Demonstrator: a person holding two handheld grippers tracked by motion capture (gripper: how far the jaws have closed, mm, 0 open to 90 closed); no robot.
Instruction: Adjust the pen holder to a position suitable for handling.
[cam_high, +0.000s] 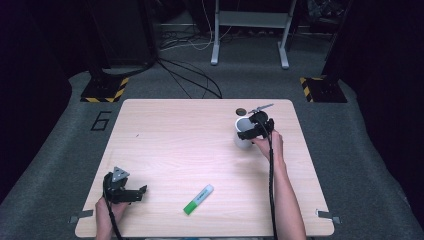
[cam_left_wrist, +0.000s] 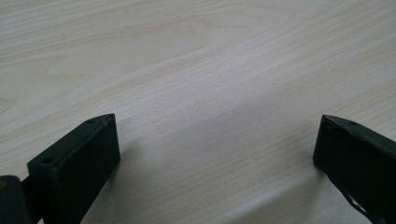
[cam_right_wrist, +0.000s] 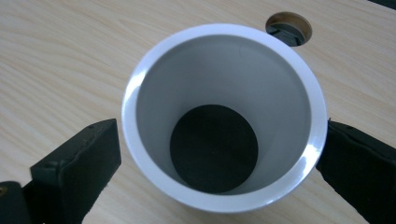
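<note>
A white cup (cam_high: 242, 138) stands upright at the back right of the wooden table (cam_high: 190, 145). My right gripper (cam_high: 251, 131) hangs over it from above. In the right gripper view the cup (cam_right_wrist: 224, 70) is empty, with a dark round bottom, and my right gripper (cam_right_wrist: 223, 154) stands open with one jaw on each side of the rim, very close to it. A green and white marker (cam_high: 198, 199) lies near the front edge. My left gripper (cam_high: 136, 193) rests at the front left, left of the marker; the left gripper (cam_left_wrist: 217, 140) is open over bare wood.
A round cable hole (cam_high: 240, 111) sits in the tabletop just behind the cup, also seen as the hole (cam_right_wrist: 288, 27) in the right gripper view. Cables, a metal stand's legs (cam_high: 250, 45) and striped floor bases (cam_high: 104, 90) lie beyond the table's far edge.
</note>
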